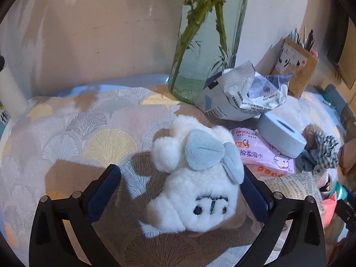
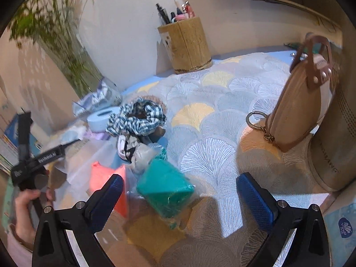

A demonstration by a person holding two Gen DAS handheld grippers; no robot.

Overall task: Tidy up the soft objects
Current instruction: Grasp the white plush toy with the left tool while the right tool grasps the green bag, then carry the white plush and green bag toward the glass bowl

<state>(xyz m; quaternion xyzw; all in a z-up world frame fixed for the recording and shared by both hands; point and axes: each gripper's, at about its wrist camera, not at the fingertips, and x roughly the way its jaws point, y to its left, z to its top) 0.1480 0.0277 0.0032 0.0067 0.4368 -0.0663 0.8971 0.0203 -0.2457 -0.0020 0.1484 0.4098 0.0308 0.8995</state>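
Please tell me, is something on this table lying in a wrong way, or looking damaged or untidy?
Yes. The white plush toy lies upside down on the tablecloth, its stitched face inverted, between the open left tongs. Behind it, a tissue pack is torn open and crumpled. By the right tongs, the checked cloth and bagged items lie in a loose heap.

The left tool point(image 1: 182, 193) points steeply downward, its jaws spread wide, blue pads at eight and four o'clock. The right tool point(image 2: 179, 202) is likewise tilted down with jaws wide apart, nothing pressed between them. At eight o'clock in the right wrist view, a hand point(image 2: 25, 211) grips the left tool's handle.
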